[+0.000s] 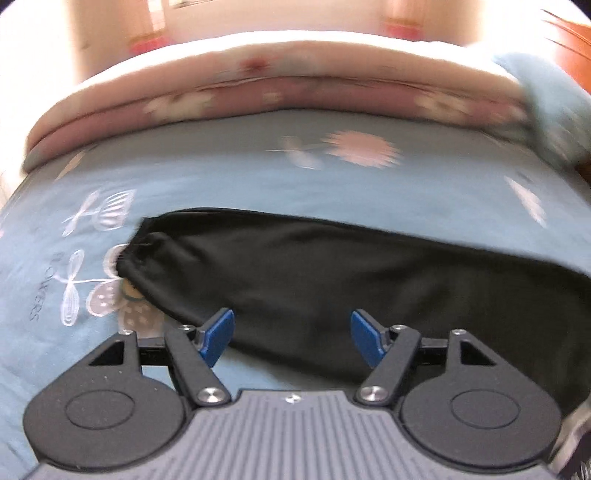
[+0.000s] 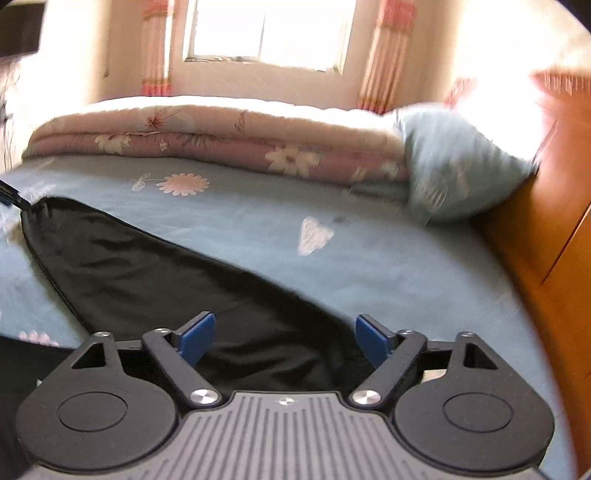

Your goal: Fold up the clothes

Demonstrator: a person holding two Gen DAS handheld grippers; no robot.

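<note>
Black garment (image 1: 332,273) spread flat on the blue floral bedsheet (image 1: 229,177); both grippers above it, empty.

Left gripper (image 1: 292,338) and right gripper (image 2: 284,339): blue pads apart, nothing clamped. A folded pink quilt (image 2: 207,144) lies beyond the garment. Only the right view shows the window (image 2: 266,29), blue pillow (image 2: 454,166) and wooden headboard (image 2: 546,229) clearly.
</note>
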